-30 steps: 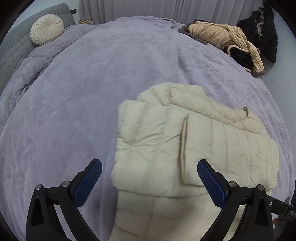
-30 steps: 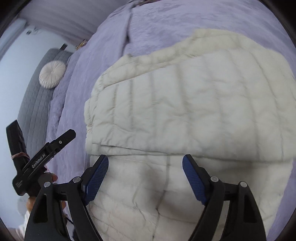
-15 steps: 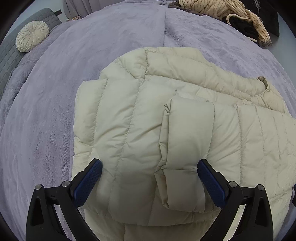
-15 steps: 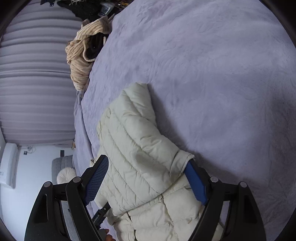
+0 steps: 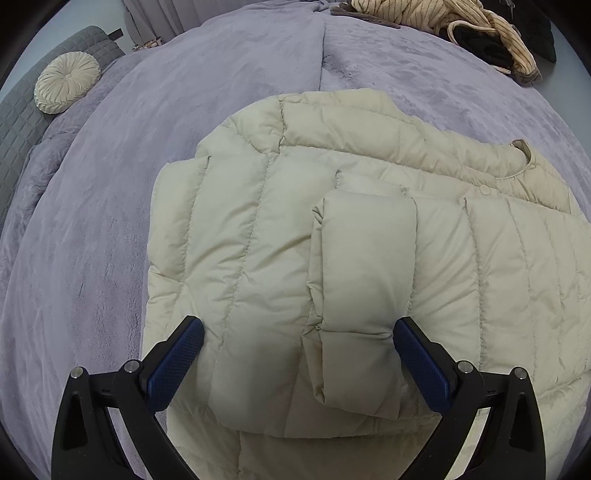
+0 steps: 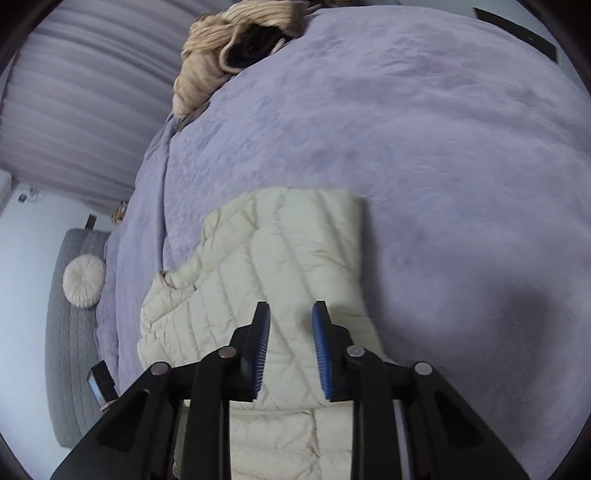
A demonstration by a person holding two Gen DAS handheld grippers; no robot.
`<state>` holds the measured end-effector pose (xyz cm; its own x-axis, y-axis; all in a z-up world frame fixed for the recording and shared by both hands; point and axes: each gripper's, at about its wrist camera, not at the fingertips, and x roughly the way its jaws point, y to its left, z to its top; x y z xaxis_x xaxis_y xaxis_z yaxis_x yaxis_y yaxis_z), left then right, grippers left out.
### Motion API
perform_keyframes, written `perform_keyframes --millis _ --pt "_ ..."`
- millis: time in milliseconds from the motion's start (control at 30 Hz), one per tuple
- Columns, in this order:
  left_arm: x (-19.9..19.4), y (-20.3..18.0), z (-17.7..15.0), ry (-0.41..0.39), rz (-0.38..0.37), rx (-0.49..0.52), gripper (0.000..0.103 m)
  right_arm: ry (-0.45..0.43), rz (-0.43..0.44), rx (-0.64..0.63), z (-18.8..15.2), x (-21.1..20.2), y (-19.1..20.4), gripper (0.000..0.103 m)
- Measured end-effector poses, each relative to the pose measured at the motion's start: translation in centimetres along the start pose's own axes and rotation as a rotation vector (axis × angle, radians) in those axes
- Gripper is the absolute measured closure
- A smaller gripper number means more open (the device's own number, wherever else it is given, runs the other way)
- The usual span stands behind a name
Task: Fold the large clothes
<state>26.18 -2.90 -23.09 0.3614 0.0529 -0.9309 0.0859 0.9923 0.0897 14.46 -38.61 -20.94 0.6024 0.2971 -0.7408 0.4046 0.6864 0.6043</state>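
A cream quilted puffer jacket (image 5: 258,240) lies flat on the lavender bed cover (image 5: 110,184), with one sleeve (image 5: 365,266) folded back across its front. My left gripper (image 5: 297,350) hangs open and wide just above it, and the sleeve's cuff end lies between its blue pads. In the right wrist view the jacket (image 6: 295,251) lies below my right gripper (image 6: 291,328). Its jaws are closing and stand narrow. Only the jacket beneath shows through the gap, and the pads press on nothing.
A pile of striped knit and black clothes (image 5: 424,14) lies at the bed's far edge, also seen in the right wrist view (image 6: 207,62). A round cream cushion (image 5: 66,81) rests against the grey quilted headboard (image 5: 14,122). Pleated curtains (image 6: 74,92) hang beyond the bed.
My left gripper came down closer over the jacket, then held still. The right gripper swung along the jacket toward its edge, and its jaws went from wide to narrow.
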Motion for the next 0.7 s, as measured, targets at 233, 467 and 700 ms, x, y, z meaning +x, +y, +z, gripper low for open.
perform_keyframes --millis 233,467,700 --pt "0.2 0.4 -0.3 -0.001 -0.016 -0.020 0.000 0.115 -0.161 -0.131 -1.6 5.5 0.2 0.088" --pt "0.1 3.0 0.6 -0.021 -0.006 -0.041 0.000 0.110 -0.202 -0.135 -1.9 4.6 -1.4 0.090" --pt "0.3 5.0 0.5 -0.009 0.038 -0.076 0.000 0.115 -0.247 -0.127 -2.4 4.6 -1.1 0.090"
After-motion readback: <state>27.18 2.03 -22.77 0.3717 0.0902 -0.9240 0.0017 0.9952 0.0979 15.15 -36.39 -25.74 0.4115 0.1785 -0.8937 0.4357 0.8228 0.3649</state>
